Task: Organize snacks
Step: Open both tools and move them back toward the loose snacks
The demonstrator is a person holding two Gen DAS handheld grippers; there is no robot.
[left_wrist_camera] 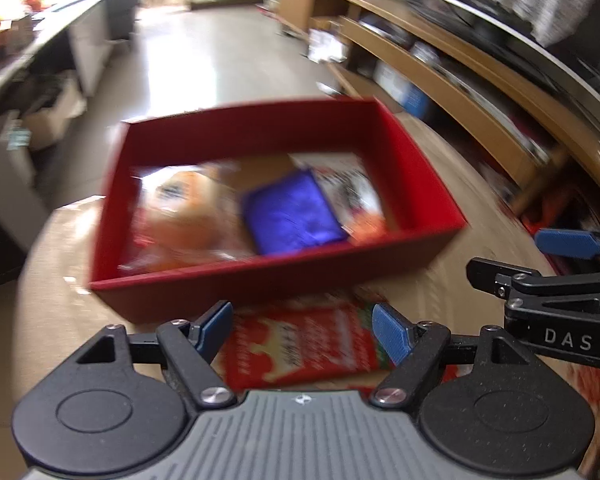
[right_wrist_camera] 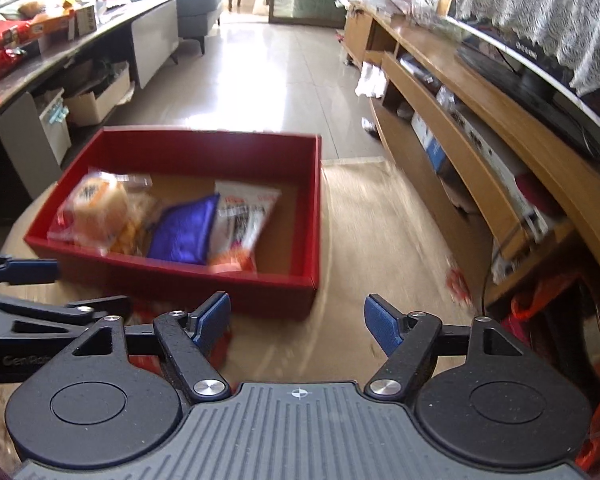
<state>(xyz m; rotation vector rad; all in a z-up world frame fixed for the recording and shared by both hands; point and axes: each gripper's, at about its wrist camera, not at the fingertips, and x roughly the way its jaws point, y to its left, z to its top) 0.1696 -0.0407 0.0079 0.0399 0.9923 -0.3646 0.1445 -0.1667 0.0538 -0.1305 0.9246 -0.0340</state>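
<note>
Two hand-held grippers sit low over the tan counter (right_wrist_camera: 364, 232), and both are spread wide with nothing between the blue pads. Nearest to the lens, the left hand-held gripper (left_wrist_camera: 302, 334) hangs right above a red snack packet (left_wrist_camera: 304, 344) lying flat on the counter, the packet showing in the gap between the fingers, though contact cannot be judged through the blur. Beside it, the right hand-held gripper (right_wrist_camera: 298, 324) hovers over bare counter, its left finger near the red box's front corner. Just beyond the packet stands the open red box (right_wrist_camera: 316, 208), shallow and cardboard-floored. Inside, from its left side: a clear-wrapped orange bun packet (right_wrist_camera: 94, 208), a shiny purple pouch (right_wrist_camera: 184, 232) leaning against it, and a white printed packet (right_wrist_camera: 244, 216) overlapping the pouch's right edge; the box's right part shows bare floor. Farther out, glossy floor tiles (right_wrist_camera: 260, 72) catch the light, a wooden shelf unit (right_wrist_camera: 460, 128) runs along the right, and a long dark table (right_wrist_camera: 60, 52) with boxes lines the left.
</note>
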